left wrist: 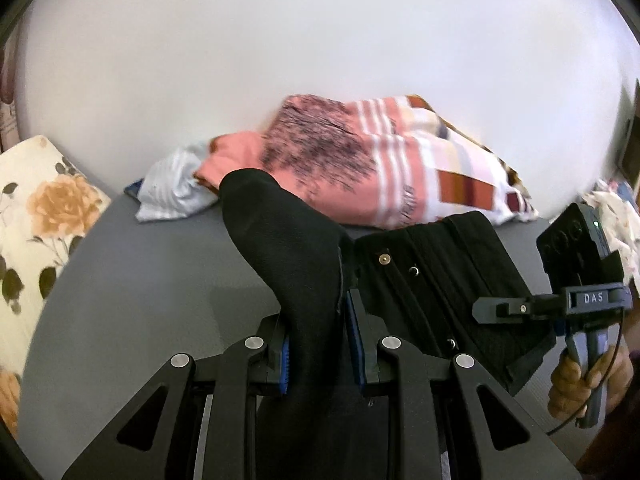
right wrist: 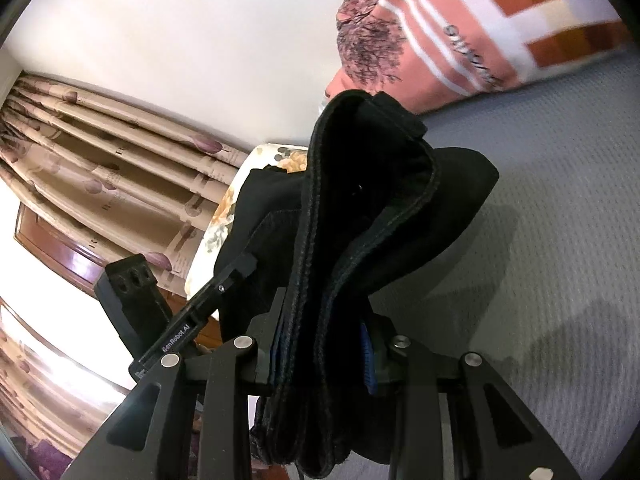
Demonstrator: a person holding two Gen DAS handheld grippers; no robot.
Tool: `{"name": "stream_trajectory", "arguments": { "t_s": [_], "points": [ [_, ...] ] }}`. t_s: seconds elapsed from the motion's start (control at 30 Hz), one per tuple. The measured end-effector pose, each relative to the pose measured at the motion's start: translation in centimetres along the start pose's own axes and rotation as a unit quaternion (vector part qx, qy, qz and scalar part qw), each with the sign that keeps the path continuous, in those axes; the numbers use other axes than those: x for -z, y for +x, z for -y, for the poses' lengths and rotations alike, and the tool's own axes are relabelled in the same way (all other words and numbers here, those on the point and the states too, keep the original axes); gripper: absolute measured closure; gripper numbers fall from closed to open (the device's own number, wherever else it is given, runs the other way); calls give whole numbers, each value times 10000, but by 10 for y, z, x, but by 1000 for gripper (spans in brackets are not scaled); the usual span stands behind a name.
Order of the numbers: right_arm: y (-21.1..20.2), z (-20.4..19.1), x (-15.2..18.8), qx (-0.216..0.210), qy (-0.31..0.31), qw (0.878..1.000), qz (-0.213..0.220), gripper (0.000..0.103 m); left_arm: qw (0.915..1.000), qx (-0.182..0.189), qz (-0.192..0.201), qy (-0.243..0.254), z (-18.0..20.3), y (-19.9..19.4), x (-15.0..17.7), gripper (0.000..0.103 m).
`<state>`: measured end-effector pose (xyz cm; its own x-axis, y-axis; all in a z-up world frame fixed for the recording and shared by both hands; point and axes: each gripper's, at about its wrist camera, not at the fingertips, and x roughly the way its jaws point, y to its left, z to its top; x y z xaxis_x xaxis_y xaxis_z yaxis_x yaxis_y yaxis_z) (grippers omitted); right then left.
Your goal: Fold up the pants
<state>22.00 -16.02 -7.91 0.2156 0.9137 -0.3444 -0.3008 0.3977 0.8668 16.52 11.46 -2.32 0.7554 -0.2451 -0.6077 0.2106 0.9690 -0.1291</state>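
While each gripper, left (left wrist: 316, 344) lettered "GenRobot.AI", right (right wrist: 324, 356) "DAS", clamps the black pants (left wrist: 436, 280), they hang bunched

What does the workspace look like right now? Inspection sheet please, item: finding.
Surface: grey bed sheet, flat, bare at the left.
Job's things: black pants, lifted, bunched, held at two places.
Clutter: pink striped blanket and pale striped cloth heaped at the far edge; floral pillow on the left.
Grippers: left tongs shut on pants; right tongs shut on the waistband.
Cables: thin black cable by the right hand.
Surroundings: white wall, patterned curtain.
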Motion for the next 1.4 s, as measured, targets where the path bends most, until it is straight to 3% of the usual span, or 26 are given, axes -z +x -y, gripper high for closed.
{"name": "stream_trajectory", "arguments": {
  "t_s": [0.33,0.7,1.1,1.4],
  "points": [
    [55,9,-45,94,-148,9998,-67,74,9997,-203,16,-159,-48,41,-15,79],
    [74,27,-40,300,-48,9994,-171,74,9988,-342,-69,-332,-70,61,4,79],
    [73,32,-28,1063,-436,9932,-193,74,9964,-638,-178,-533,-86,74,24,78],
    [85,24,-16,1744,-764,9816,111,71,9938,-1014,-68,-449,-86,81,36,66]
  ]
}}
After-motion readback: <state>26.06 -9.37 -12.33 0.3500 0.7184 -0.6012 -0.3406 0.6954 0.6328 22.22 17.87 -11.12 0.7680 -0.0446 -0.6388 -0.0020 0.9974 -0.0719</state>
